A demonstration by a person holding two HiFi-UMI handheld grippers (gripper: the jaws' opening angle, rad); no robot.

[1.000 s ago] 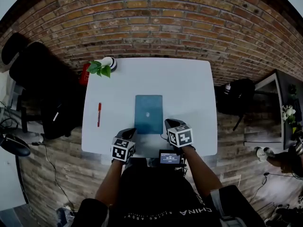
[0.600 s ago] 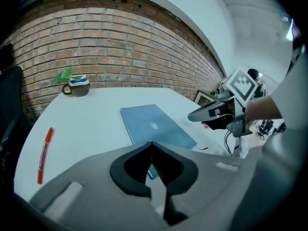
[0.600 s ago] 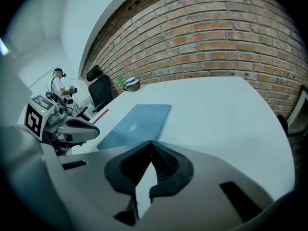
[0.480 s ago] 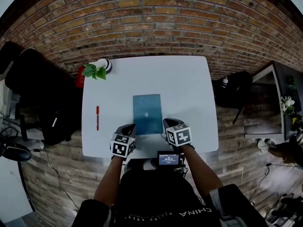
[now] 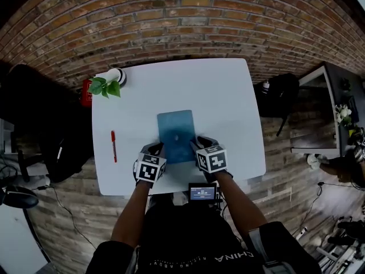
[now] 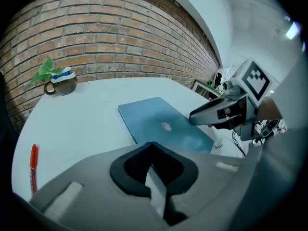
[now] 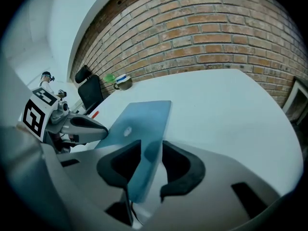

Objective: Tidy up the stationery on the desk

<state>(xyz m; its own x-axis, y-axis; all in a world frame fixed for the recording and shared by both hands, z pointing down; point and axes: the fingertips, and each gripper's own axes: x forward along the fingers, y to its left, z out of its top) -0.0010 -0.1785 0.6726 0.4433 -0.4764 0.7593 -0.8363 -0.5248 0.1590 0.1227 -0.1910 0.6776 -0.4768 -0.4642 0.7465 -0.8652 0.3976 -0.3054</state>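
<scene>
A thin blue notebook (image 5: pixel 175 131) is pictured lying near the middle of the front edge of a white worktop (image 5: pixel 228 101). Its plain cover is marked only by a small pale emblem too small to be read. The near right corner is straddled by the right hand-held gripper (image 5: pixel 197 144), whose jaws have just been opening and are not pressed on it. The left hand-held gripper (image 5: pixel 158 149), closed and empty, is held by the near left corner. A red pen (image 5: pixel 113 146) is seen by the left edge, and a potted plant (image 5: pixel 104 87) at the far left corner. "CHINA" can be read on the person's dark top (image 5: pixel 217 250). The worktop is flanked by a brick wall (image 5: pixel 171 21) and a wooden floor (image 5: pixel 285 153).
</scene>
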